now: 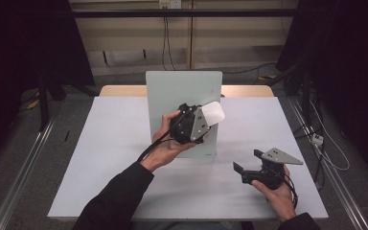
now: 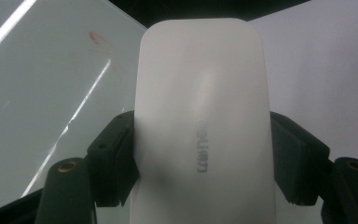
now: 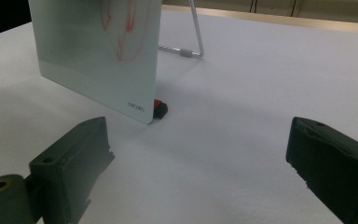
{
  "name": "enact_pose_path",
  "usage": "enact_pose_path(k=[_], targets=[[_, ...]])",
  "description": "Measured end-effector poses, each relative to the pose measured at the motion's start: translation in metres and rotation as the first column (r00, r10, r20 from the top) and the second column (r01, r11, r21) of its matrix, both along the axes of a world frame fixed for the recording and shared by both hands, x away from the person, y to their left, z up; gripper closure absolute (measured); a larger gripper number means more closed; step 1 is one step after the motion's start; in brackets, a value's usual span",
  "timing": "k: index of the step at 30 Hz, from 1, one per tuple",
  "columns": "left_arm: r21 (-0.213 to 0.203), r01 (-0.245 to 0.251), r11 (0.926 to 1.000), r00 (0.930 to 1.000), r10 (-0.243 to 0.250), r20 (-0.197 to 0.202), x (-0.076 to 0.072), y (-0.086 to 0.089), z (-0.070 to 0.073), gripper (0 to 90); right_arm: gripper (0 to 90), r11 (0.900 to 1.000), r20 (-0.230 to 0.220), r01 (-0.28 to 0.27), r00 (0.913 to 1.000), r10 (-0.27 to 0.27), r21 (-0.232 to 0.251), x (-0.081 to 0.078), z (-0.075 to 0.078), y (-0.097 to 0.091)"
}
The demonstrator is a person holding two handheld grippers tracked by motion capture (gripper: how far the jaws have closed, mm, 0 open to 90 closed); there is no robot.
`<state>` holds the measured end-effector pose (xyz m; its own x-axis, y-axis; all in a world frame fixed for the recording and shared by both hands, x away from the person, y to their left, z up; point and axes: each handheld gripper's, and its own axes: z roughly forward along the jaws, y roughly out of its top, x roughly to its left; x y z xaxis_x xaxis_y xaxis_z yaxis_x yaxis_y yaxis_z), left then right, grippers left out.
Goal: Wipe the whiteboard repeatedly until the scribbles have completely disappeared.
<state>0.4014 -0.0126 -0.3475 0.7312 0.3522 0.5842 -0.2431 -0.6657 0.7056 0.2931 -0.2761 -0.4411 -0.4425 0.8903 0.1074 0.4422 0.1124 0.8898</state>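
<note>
Left gripper (image 1: 206,120) clamps a white eraser (image 2: 204,116) by its long sides, against the upright glass board (image 1: 172,91). Eraser looks light, rigid, smooth, maybe slippery. Right gripper (image 1: 249,160) open, empty, right of the board.

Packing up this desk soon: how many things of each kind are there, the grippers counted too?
Glass board: 1
White eraser: 1
Red-and-black piece behind the board's corner: 1
Grippers, left gripper and right gripper: 2
Total: 5
</note>
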Motion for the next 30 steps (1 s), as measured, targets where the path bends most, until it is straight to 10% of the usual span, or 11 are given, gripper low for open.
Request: enact_pose_path(k=[11, 30], targets=[[-0.091, -0.084, 0.9923, 0.996, 0.087, 0.024, 0.016, 0.011, 0.037, 31.1, 5.7, 1.0, -0.003, -0.001, 1.0, 0.001, -0.001, 0.0, 0.0, 0.0], [-0.024, -0.008, 0.9997, 0.999, 0.007, -0.043, 0.0, -0.004, -0.001, 31.1, 5.6, 1.0, 0.008, 0.005, 1.0, -0.005, -0.008, -0.002, 0.001, 0.0]])
